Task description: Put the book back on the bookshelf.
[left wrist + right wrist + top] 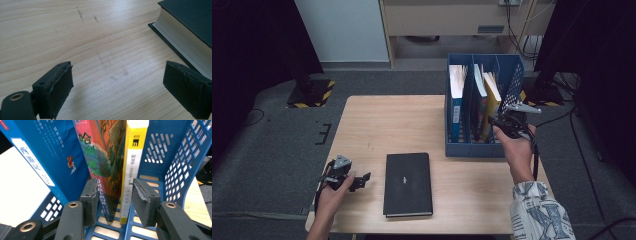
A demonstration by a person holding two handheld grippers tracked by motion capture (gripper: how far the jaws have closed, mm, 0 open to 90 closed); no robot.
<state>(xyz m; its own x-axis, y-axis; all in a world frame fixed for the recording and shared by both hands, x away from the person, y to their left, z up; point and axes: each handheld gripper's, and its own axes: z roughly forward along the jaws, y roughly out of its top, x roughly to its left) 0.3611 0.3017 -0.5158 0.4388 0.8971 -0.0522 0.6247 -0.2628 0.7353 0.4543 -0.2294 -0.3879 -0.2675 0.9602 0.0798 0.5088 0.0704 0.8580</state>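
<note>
A black hardcover book (408, 184) (190, 20) lies flat on the wooden table (382, 120). To its left, my left gripper (360, 179) (117, 72) hovers low over the bare wood, open and empty. A blue file rack (472, 150) (175, 170) at the right holds upright books: a blue one (455, 100) (50, 152), a red and orange one (102, 152) and a yellow one (492, 100) (133, 157). My right gripper (498, 121) (113, 182) is at the rack's front right. Its jaws stand open astride the spines of the red and yellow books, and I see no pad pressing.
The rack's perforated right wall (190, 150) lies close beside the right jaw. The table's near edge (422, 231) is just below the black book. Dark stands and cables (537, 90) sit on the floor behind the rack.
</note>
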